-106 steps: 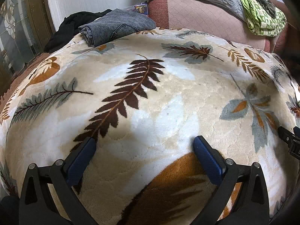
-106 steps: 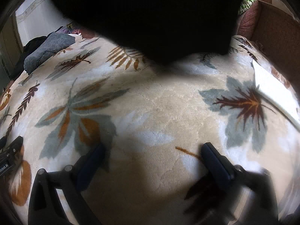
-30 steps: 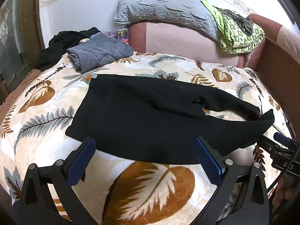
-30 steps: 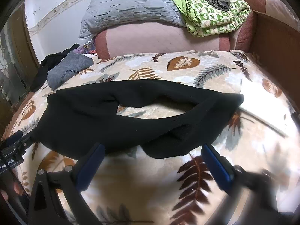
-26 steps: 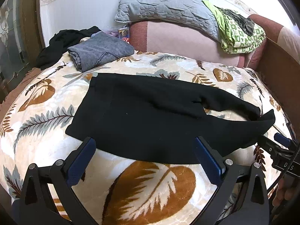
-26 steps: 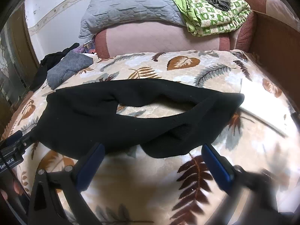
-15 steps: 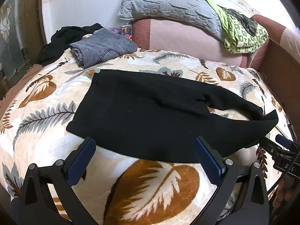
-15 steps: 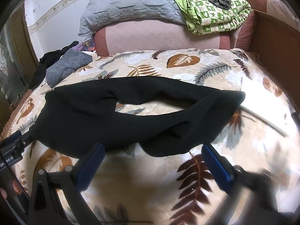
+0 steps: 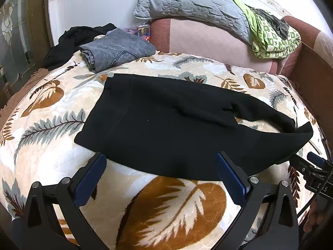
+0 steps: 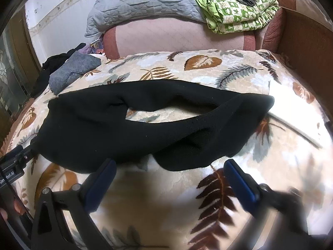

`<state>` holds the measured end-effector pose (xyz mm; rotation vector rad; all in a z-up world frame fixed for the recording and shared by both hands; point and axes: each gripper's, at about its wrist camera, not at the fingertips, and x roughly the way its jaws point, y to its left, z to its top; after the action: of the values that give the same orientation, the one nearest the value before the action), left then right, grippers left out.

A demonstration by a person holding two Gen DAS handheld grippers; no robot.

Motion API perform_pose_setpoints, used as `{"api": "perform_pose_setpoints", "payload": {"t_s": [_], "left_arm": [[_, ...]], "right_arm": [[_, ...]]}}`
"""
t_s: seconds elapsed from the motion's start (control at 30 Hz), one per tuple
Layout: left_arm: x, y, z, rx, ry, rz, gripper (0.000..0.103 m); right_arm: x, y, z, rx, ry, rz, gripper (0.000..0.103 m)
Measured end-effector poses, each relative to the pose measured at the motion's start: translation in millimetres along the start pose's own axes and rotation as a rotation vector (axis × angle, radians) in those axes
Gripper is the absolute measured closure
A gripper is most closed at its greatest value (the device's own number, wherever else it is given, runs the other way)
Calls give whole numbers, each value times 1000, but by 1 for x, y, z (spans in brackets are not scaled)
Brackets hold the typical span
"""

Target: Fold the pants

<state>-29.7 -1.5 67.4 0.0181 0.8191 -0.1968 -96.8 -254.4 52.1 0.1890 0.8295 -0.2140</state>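
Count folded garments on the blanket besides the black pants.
1: folded grey jeans at the far-left corner. A crumpled black garment lies behind them, unfolded; more may be hidden.

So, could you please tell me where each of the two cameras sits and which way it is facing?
Left wrist view: sits on the left gripper, low over the leaf-patterned plush blanket, facing the black fleece pants' waistband end; its open blue-padded fingers show, as does the right gripper at the right edge.
Right wrist view: sits on the right gripper, facing the pants' leg ends; its own open fingers show, as does the left gripper at the left edge.
Shared: pants, blanket, folded grey jeans, green checked quilt.
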Motion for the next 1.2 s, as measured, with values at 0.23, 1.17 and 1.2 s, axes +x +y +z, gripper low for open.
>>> {"api": "perform_pose_setpoints", "payload": {"t_s": [0.23, 1.17, 1.2], "left_arm": [[0, 4, 0, -7, 2, -3, 0], [63, 80, 3, -288, 78, -56, 0], [65, 78, 6, -283, 77, -52, 0]], "right_arm": [[2, -4, 0, 8, 6, -5, 0], [48, -51, -14, 168, 124, 63, 1], [49, -51, -13, 169, 118, 60, 0]]}}
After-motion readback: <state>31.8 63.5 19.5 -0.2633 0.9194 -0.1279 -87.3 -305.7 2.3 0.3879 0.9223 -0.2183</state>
